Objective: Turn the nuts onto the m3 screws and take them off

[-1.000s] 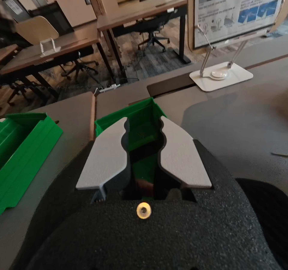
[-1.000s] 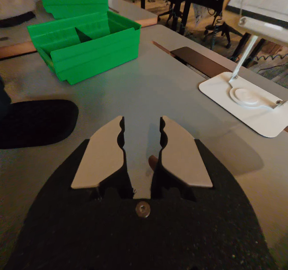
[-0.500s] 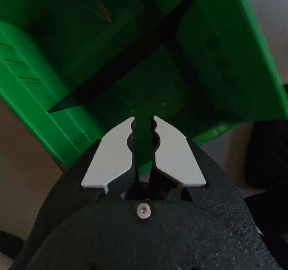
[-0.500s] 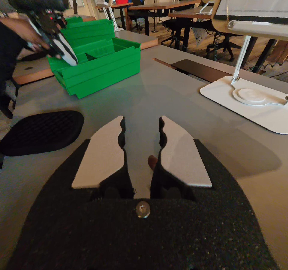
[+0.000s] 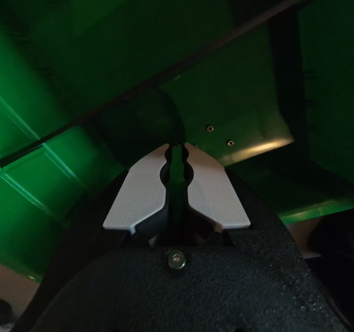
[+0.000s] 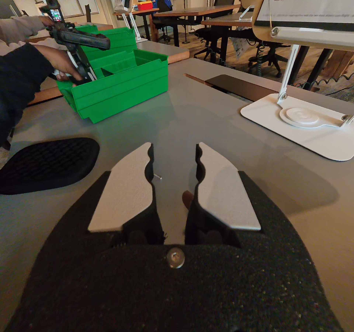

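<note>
In the left wrist view my left gripper (image 5: 176,147) reaches down into a green bin (image 5: 57,169), its fingers a narrow gap apart with green showing between them. A small brass-coloured nut (image 5: 175,146) lies at the fingertips; the pads do not press on it. Further nuts (image 5: 210,128) (image 5: 230,142) lie on the bin floor to the right. The right wrist view shows the left gripper (image 6: 84,70), held by a hand, inside the bin (image 6: 118,93). My right gripper (image 6: 174,146) is open and empty above the grey table (image 6: 191,112). A small screw (image 6: 158,177) lies on the table by its left finger.
A black mesh pad (image 6: 47,163) lies on the table at the left. A white stand base (image 6: 298,123) with its arm sits at the right. A second green bin (image 6: 115,37) stands behind the first. Desks and chairs are beyond the table. The tips of one gripper are about 45 cm away from the tips of the other.
My left gripper has gone from above the bin down to its floor, and its jaws have narrowed toward a nut. The right gripper stayed open and tilted up slightly; the screw came into view.
</note>
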Action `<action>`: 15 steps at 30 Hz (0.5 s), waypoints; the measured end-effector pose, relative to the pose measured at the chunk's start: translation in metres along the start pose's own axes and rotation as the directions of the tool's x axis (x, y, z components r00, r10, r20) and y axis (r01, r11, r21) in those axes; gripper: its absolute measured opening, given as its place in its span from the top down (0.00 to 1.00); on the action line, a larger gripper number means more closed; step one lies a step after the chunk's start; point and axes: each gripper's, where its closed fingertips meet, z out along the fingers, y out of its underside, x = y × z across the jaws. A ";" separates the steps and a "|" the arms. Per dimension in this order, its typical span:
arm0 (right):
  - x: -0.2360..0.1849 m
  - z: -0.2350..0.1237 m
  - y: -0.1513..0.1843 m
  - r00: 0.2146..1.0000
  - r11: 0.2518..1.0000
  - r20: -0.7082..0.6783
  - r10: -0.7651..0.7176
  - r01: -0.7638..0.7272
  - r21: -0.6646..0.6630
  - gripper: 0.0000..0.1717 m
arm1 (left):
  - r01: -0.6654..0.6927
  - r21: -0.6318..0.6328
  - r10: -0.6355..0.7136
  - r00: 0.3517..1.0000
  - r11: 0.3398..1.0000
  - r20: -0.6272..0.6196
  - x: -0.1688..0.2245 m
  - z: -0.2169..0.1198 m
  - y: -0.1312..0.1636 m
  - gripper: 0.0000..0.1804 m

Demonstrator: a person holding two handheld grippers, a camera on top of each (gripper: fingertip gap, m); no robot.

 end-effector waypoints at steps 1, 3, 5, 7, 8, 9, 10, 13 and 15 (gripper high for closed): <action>0.001 0.000 0.000 1.000 1.000 -0.004 0.001 -0.001 0.002 0.76 | 0.002 0.003 -0.002 1.000 1.000 -0.009 0.001 0.001 -0.001 0.95; 0.002 -0.001 -0.001 1.000 1.000 -0.009 0.001 -0.001 0.007 0.76 | 0.002 -0.003 -0.002 1.000 1.000 -0.013 0.000 0.003 0.000 0.95; 0.002 -0.001 -0.001 1.000 1.000 -0.009 0.002 -0.002 0.010 0.76 | 0.004 -0.010 -0.004 1.000 1.000 -0.006 -0.002 0.003 0.000 0.95; 0.003 -0.002 -0.001 1.000 1.000 -0.015 -0.002 0.002 0.010 0.76 | 0.001 -0.005 -0.001 1.000 1.000 -0.027 0.001 0.004 -0.001 0.96; 0.003 -0.002 -0.001 1.000 1.000 -0.019 -0.006 0.006 0.009 0.76 | 0.002 -0.006 -0.002 1.000 1.000 -0.029 0.000 0.004 -0.001 0.96; 0.003 -0.002 -0.001 1.000 1.000 -0.020 -0.008 0.008 0.009 0.76 | 0.003 -0.005 -0.003 0.999 1.000 -0.032 0.000 0.004 -0.001 0.96; 0.003 -0.002 -0.001 1.000 1.000 -0.018 -0.007 0.007 0.009 0.76 | 0.004 -0.003 -0.004 0.999 1.000 -0.033 0.000 0.003 -0.001 0.96; 0.003 -0.002 -0.001 1.000 1.000 -0.020 -0.006 0.006 0.010 0.76 | 0.004 -0.003 -0.004 1.000 1.000 -0.026 -0.001 0.003 0.001 0.94; 0.003 -0.002 -0.002 1.000 1.000 -0.020 -0.005 0.005 0.014 0.76 | 0.003 -0.007 -0.003 1.000 1.000 -0.018 -0.002 0.001 0.005 0.93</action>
